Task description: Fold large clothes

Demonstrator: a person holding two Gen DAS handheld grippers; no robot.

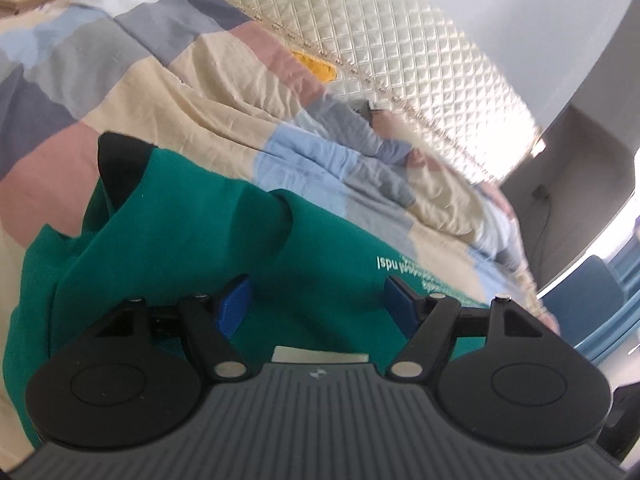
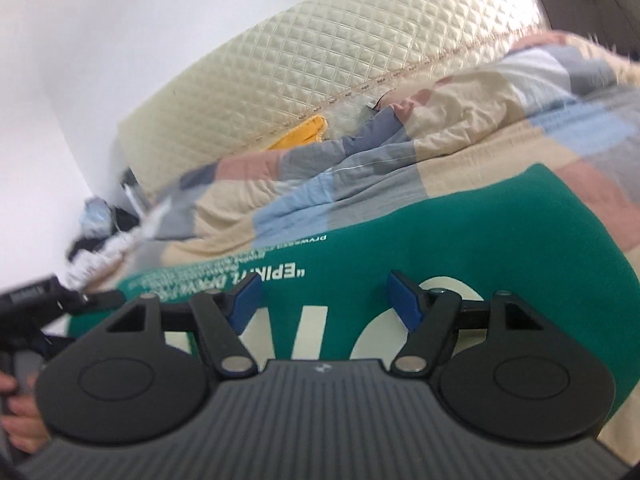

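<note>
Patchwork bedding [image 1: 168, 92] in cream, pink, grey and pale blue squares covers a bed, with a quilted cream headboard [image 1: 400, 52] rising behind it and a plain white wall [image 2: 120, 40] beyond. On that bedding lies a green sweatshirt [image 1: 192, 240], the garment to be folded, its fabric rumpled into soft ridges and a black cuff or trim [image 1: 120, 156] showing at its far edge, toward the headboard. White lettering [image 2: 256, 276] runs across the sweatshirt, upside down in the right wrist view. The left gripper [image 1: 316, 300] stands over the sweatshirt with its blue-padded fingers [image 1: 236, 304] spread wide, nothing clamped between them. The right gripper [image 2: 324, 296] likewise stands over the printed part of the sweatshirt, jaws wide apart and gripping nothing. A yellow item [image 2: 300, 132] is wedged where the bedding meets the headboard. At the left edge of the right wrist view, part of the person's hand [image 2: 18, 416] shows beside the sweatshirt.
</note>
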